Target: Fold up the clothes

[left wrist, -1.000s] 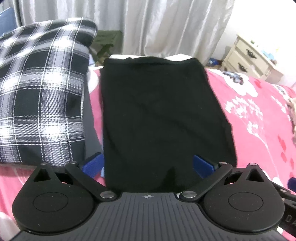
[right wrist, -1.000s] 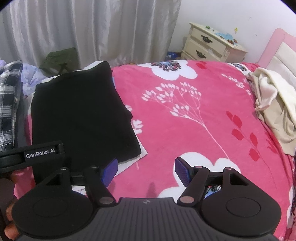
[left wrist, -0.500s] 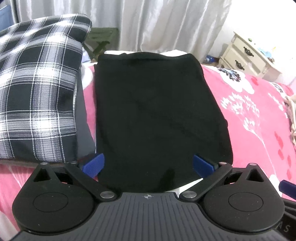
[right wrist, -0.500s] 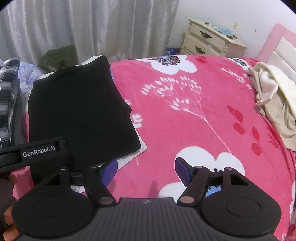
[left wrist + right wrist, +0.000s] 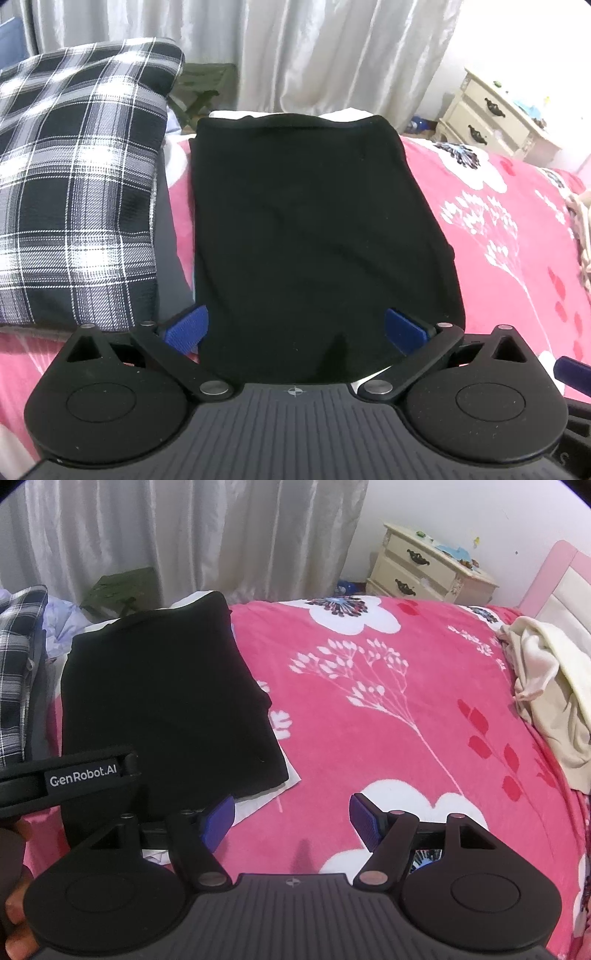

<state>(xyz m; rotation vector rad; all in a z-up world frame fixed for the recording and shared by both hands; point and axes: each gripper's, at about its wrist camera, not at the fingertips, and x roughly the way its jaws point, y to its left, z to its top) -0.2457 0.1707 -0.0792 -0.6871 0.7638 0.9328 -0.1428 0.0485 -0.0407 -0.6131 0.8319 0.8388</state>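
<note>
Black garment [image 5: 317, 236] lies flat ahead of the left tool [image 5: 295, 328].

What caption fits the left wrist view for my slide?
Open left gripper poised over the near edge of a folded black garment on a pink floral blanket, plaid pillow alongside.

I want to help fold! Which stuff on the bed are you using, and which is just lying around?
For the folding:
- black garment, laid flat
- left gripper and right gripper, both open

Just lying about:
- plaid pillow
- cream clothes in a heap
- nightstand
- curtain
- white sheet under the black garment
</note>
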